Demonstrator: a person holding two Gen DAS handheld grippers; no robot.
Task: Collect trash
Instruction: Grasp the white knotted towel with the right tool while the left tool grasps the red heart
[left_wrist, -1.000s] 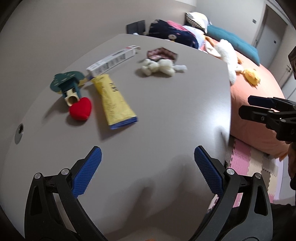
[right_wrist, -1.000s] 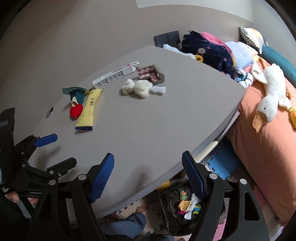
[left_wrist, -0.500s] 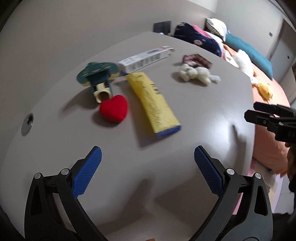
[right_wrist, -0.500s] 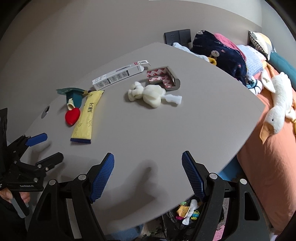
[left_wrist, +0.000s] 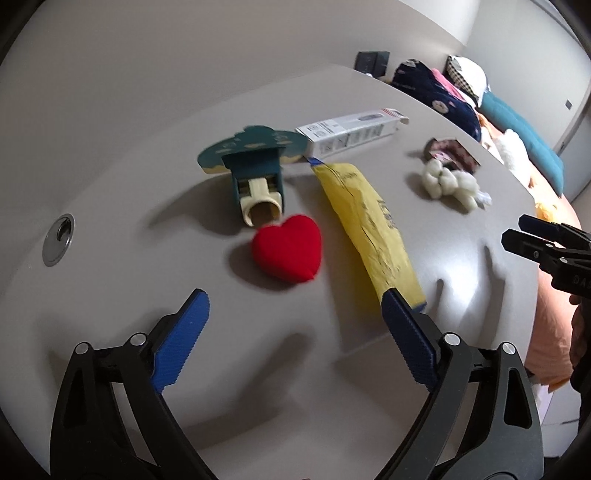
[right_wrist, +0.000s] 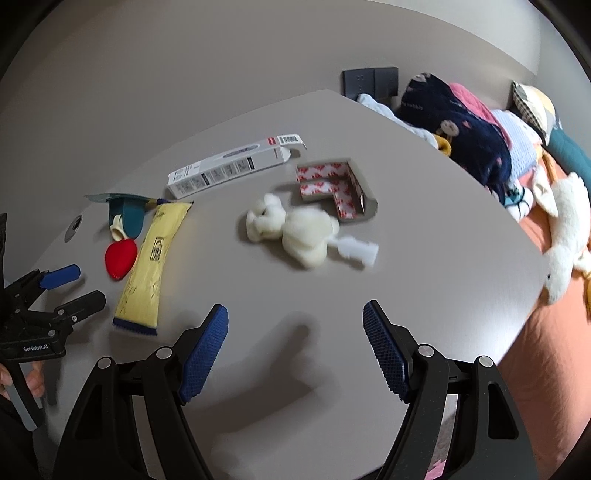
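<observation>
On the grey table (left_wrist: 369, 369) lie a yellow wrapper (left_wrist: 369, 229) (right_wrist: 151, 266), a long white carton (left_wrist: 351, 133) (right_wrist: 232, 166), a teal card piece with a cream tube (left_wrist: 255, 173) (right_wrist: 127, 214), a red heart cushion (left_wrist: 288, 251) (right_wrist: 120, 256), a white plush toy (left_wrist: 450, 181) (right_wrist: 295, 229) and a small red-patterned box (left_wrist: 452, 153) (right_wrist: 336, 184). My left gripper (left_wrist: 295, 306) (right_wrist: 70, 291) hovers just short of the heart. Its jaws are closing with nothing between them, and its right finger is by the wrapper's near end. My right gripper (right_wrist: 295, 314) (left_wrist: 532, 232) stands open and empty, short of the plush toy.
A round cable hole (left_wrist: 59, 238) sits at the table's left. Beyond the right edge is a bed with an orange sheet (right_wrist: 546, 332), a white plush goose (right_wrist: 565, 236) and a pile of clothes (right_wrist: 461, 129). Dark wall sockets (right_wrist: 369, 81) are behind the table.
Both grippers have moved forward over the table, so the items look closer. The left jaws have narrowed a little. The black bag under the table has left the right wrist view.
</observation>
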